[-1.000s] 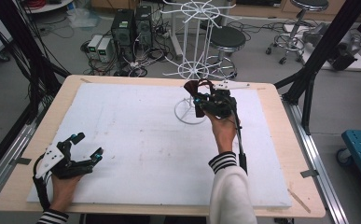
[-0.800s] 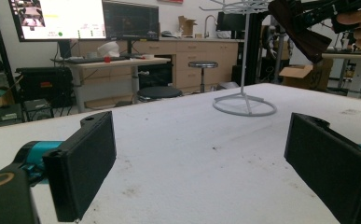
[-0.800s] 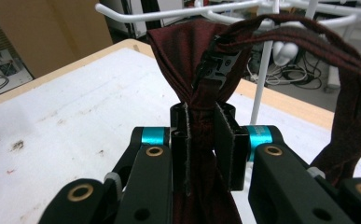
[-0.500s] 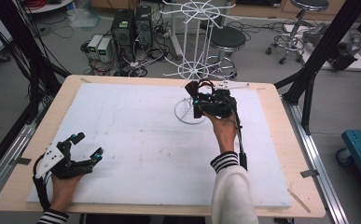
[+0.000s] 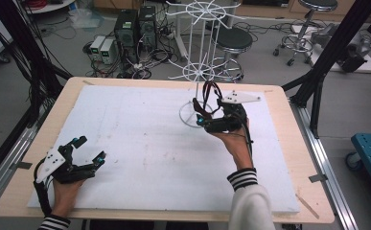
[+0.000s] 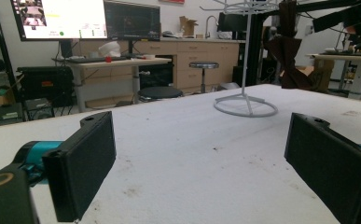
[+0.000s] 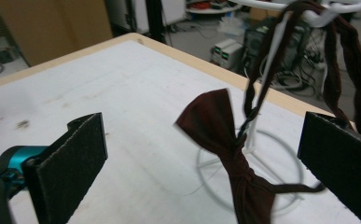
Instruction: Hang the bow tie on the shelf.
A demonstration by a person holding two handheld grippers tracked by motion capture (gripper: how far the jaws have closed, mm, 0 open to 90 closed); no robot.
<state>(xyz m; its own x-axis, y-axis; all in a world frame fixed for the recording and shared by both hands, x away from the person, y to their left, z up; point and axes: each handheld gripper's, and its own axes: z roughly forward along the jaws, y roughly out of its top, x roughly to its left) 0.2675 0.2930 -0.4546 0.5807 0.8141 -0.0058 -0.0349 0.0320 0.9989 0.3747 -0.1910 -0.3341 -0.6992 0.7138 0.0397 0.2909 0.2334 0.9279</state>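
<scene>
Bow tie hangs on the wire stand, my tongs let go

Foam board covers the wooden table, and I work across it from my left. My left gripper sits near the front left corner, low over the board, jaws spread wide with nothing between them; in the left gripper view bare white board lies between the two black pads. From there the white wire stand rises well off across the board, its ring base flat on the foam, with the dark red bow tie hanging from it.

Farther right, toward the back of the table, my right gripper is held just beside the stand. Its jaws have just been opening and now stand wide apart, released. In the right gripper view the bow tie dangles between the pads without touching either, its strap looped over a white arm of the stand above. The bow is tilted and blurred, and the stand's ring base lies right behind it.

Behind the table the floor holds computer boxes with tangled cables, a round stool, and black frame posts at the right.
</scene>
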